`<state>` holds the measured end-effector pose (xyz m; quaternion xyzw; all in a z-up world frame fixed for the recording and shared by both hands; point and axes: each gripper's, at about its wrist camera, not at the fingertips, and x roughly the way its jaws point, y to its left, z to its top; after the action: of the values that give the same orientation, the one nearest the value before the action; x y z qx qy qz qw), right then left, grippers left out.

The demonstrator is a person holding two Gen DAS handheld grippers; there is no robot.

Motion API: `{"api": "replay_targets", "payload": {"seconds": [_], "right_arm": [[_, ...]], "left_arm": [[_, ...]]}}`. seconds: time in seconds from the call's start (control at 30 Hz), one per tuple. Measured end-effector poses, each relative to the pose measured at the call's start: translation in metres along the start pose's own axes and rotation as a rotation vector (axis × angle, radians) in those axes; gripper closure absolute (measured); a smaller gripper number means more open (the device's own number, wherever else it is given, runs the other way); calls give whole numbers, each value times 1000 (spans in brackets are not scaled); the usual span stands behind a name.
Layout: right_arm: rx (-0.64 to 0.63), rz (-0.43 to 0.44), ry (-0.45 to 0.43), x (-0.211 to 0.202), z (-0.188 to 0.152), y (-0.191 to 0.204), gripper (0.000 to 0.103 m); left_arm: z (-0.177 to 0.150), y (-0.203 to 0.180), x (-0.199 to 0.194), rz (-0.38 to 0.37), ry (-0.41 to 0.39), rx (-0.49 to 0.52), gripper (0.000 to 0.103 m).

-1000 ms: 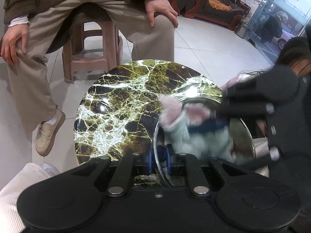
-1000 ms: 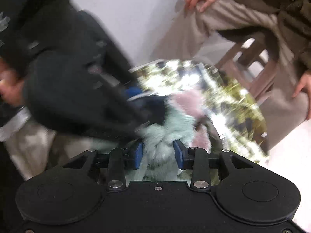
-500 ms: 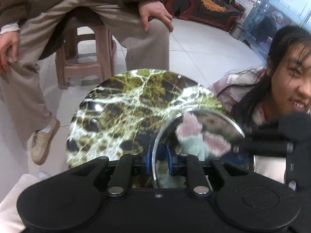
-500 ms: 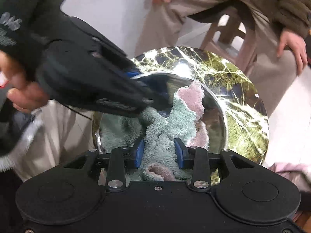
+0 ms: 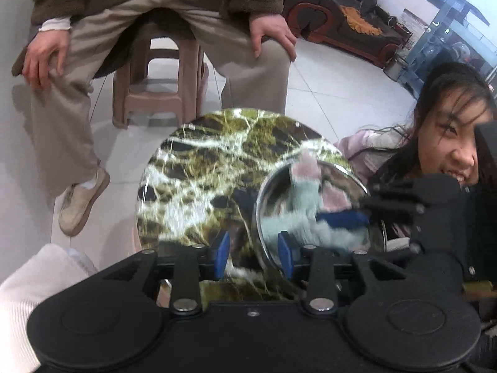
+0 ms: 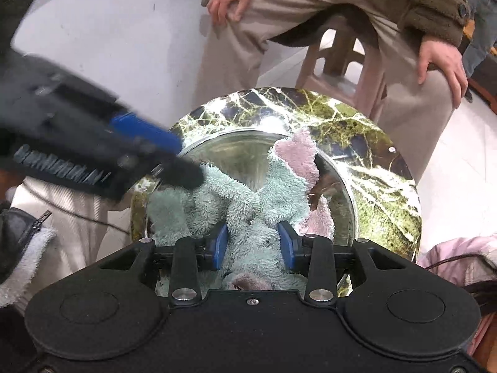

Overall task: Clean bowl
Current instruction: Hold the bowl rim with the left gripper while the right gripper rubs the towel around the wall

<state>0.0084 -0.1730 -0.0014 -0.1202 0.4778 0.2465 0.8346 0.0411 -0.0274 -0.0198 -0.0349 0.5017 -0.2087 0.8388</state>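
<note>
A shiny steel bowl [image 6: 343,183] stands on a round green marble table [image 6: 382,168]. A fluffy mint and pink cloth [image 6: 245,195] lies bunched inside it. My right gripper [image 6: 253,245] is shut on the cloth, its blue pads sunk into the pile. My left gripper [image 5: 253,256] straddles the bowl's near rim [image 5: 259,217]; its jaws are opening and the blue pads stand off the rim on either side. In the left wrist view the cloth [image 5: 299,200] is blurred. In the right wrist view the left gripper's blue pad [image 6: 146,130] shows, blurred, at the bowl's far left edge.
A person sits on a brown plastic stool [image 5: 155,87] just beyond the table, hands on knees. Another person [image 5: 441,143] crouches close at the table's right side. The bowl sits near the table's edge, with white tiled floor [image 5: 335,93] around.
The left jaws, earlier pinched on the bowl's rim, have spread apart and let it go. The right gripper has rolled with the cloth still in it, and the cloth has shifted in the bowl.
</note>
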Motion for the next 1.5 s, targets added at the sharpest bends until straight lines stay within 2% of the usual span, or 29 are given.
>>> {"api": "replay_targets", "payload": {"seconds": [0.07,0.1,0.3,0.43,0.67,0.8,0.9,0.97,1.1,1.33,1.43,1.5], "right_arm": [[-7,-12,-7,-1,-1,1,68],[-12,-17,-9,-2,-2,2,68],[-35,-11,15,-6,-7,4,68],[-27,22,30,-12,-10,11,68],[-27,-37,-1,-14,-6,9,68],[-147,-72,5,-7,-1,10,68],[-174,-88,26,-3,2,7,71],[-192,-65,57,-5,-1,8,77],[-209,33,85,-5,-2,12,77],[-188,15,43,4,17,-5,79],[-167,24,89,1,13,-13,79],[-182,65,152,-1,3,-7,77]], "left_arm": [[-4,1,2,-15,-3,-27,78],[-4,2,2,-28,-5,-41,88],[2,3,5,-26,-38,-57,97],[14,4,14,-16,-51,-30,96],[20,3,21,-29,-47,9,98],[17,3,22,-35,-51,24,98],[16,4,22,-39,-55,23,98],[17,4,23,-56,-57,25,97],[16,-2,24,-50,-61,61,97],[14,2,25,-55,-43,64,96],[16,3,25,-72,-47,56,96],[17,2,26,-71,-48,58,97]]}}
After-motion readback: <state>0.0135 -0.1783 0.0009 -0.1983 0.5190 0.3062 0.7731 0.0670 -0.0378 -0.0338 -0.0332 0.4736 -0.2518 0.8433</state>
